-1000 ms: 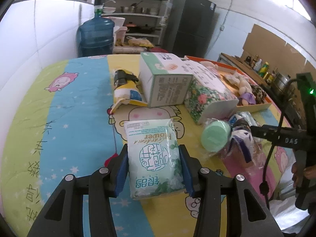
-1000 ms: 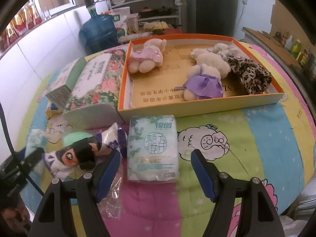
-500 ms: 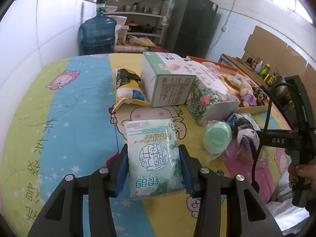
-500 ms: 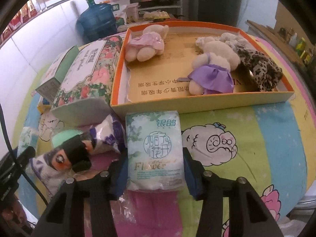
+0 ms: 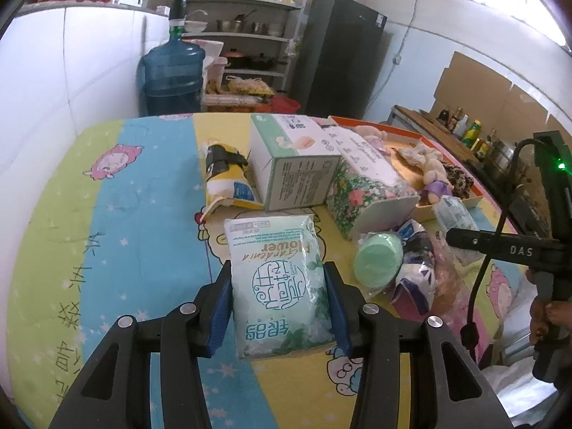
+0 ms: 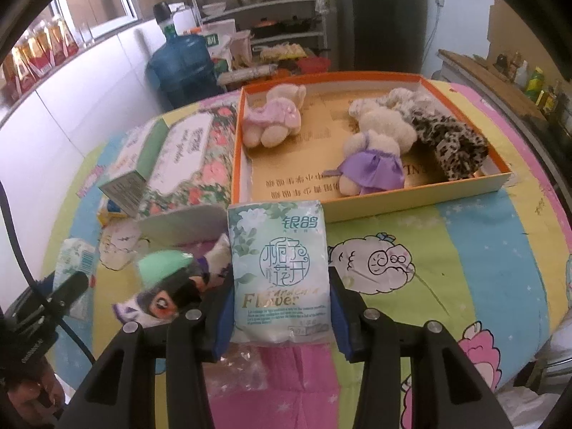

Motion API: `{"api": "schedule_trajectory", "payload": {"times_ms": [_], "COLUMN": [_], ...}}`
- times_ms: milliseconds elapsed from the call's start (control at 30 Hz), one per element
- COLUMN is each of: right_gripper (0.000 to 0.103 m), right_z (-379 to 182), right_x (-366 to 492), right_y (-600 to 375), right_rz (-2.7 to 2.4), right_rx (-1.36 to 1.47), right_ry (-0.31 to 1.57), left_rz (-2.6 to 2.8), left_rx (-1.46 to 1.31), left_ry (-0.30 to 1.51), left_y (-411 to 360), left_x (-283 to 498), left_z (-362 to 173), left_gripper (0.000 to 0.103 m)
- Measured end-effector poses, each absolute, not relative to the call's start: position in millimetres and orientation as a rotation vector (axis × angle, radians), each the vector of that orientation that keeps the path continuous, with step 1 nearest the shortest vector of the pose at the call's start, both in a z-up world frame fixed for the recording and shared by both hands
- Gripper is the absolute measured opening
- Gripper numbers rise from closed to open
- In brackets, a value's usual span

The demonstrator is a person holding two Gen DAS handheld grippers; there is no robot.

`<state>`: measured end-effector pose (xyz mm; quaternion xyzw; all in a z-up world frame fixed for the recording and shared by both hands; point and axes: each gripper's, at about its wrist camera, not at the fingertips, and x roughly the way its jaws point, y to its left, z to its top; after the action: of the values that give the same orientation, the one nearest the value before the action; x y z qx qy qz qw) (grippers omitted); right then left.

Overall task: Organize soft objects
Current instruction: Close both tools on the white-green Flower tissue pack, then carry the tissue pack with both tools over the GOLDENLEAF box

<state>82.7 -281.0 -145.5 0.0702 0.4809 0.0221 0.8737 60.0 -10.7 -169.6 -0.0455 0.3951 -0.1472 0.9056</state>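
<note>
L gripper (image 5: 278,307) clamps tissue pack (image 5: 277,282); green-capped bag (image 5: 397,261) just to its right. R gripper (image 6: 279,307) grips 2nd pack (image 6: 279,268); orange tray (image 6: 411,198) w/ plush toys ahead, floral box (image 6: 193,157) front-left.

Pale-green tissue pack (image 5: 282,286) in glossy crinkled plastic film; second pale-green film pack (image 6: 280,271) same finish. Orange-rimmed shallow cardboard tray (image 6: 411,202), matt paper. Cream plush bear in purple satin-look dress (image 6: 375,153), fuzzy cloth. Cartoon-print bedsheet (image 5: 107,214), matt cotton-like cloth w/ soft wrinkles.
</note>
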Motion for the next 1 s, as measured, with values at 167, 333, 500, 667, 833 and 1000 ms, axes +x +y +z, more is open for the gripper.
{"api": "schedule_trajectory", "payload": {"times_ms": [167,333,500,667,833,1000], "right_gripper": [0.046,0.046,0.046,0.046,0.046,0.046], "right_z": [-129,-113,-97,-84,-76,-72], "right_x": [74,64,55,51,46,40], "right_y": [-282,-281,-284,-292,-304,-318], "right_rz": [0.046,0.044,0.038,0.026,0.009,-0.014], "right_rx": [0.169,0.19,0.197,0.209,0.226,0.245], "right_ry": [0.97,0.93,0.886,0.851,0.832,0.821], "left_rz": [-0.322,-0.357,-0.395,-0.433,-0.481,-0.523], "left_rx": [-0.09,-0.08,-0.069,-0.066,-0.05,-0.026], "left_ry": [0.789,0.768,0.744,0.722,0.701,0.694], "left_y": [-13,-21,-34,-48,-70,-93], "left_x": [57,53,51,49,52,53], "left_z": [-157,-144,-131,-117,-102,-94], "left_gripper": [0.049,0.049,0.049,0.049,0.049,0.049]}}
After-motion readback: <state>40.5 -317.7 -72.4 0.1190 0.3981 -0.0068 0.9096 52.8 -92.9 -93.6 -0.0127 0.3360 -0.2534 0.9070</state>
